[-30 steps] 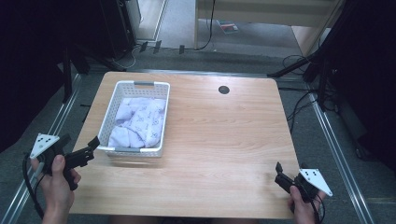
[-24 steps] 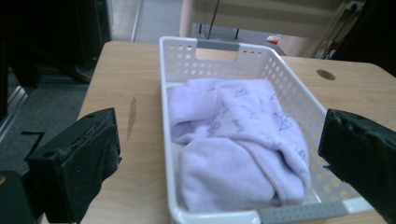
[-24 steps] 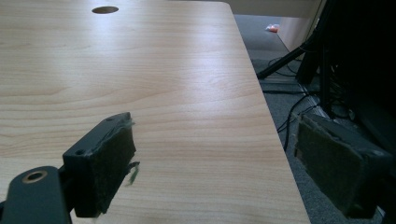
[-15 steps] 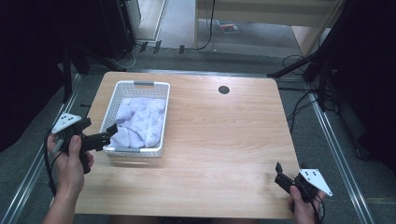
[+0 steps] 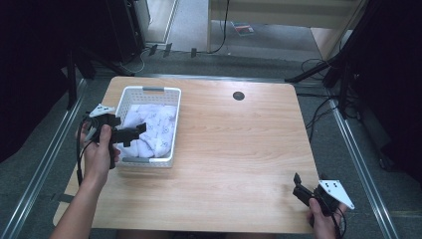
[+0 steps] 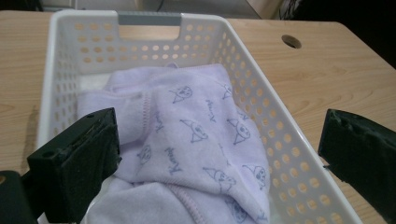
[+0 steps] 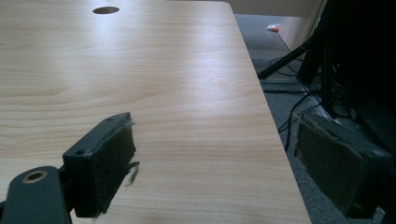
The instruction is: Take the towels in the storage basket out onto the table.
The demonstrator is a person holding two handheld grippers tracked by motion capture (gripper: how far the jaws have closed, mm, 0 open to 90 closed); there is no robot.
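Note:
A white perforated basket [image 5: 173, 119] stands on the left part of the wooden table [image 5: 239, 149]. In it lies a crumpled pale lilac cloth [image 5: 154, 127] with small printed figures. My left gripper [image 5: 137, 133] hovers over the basket's near-left side, held by a hand. In the left gripper view, the left gripper [image 6: 219, 158] is open wide just above the cloth [image 6: 196, 135], inside the basket [image 6: 149, 18], with nothing between the pads. My right gripper [image 5: 297, 185] rests at the table's front right corner; in the right gripper view the right gripper [image 7: 215, 158] is open and empty.
A round cable hole [image 5: 238, 95] sits near the table's far edge, also visible as the hole [image 7: 105, 10] in the right gripper view. Bare wood [image 7: 140, 84] stretches between basket and right gripper. Cables and dark stand legs [image 5: 328, 69] lie on the floor around the table.
My left gripper has moved from the table's left edge forward and to the right, over the basket's near-left side. The right gripper has stayed put.

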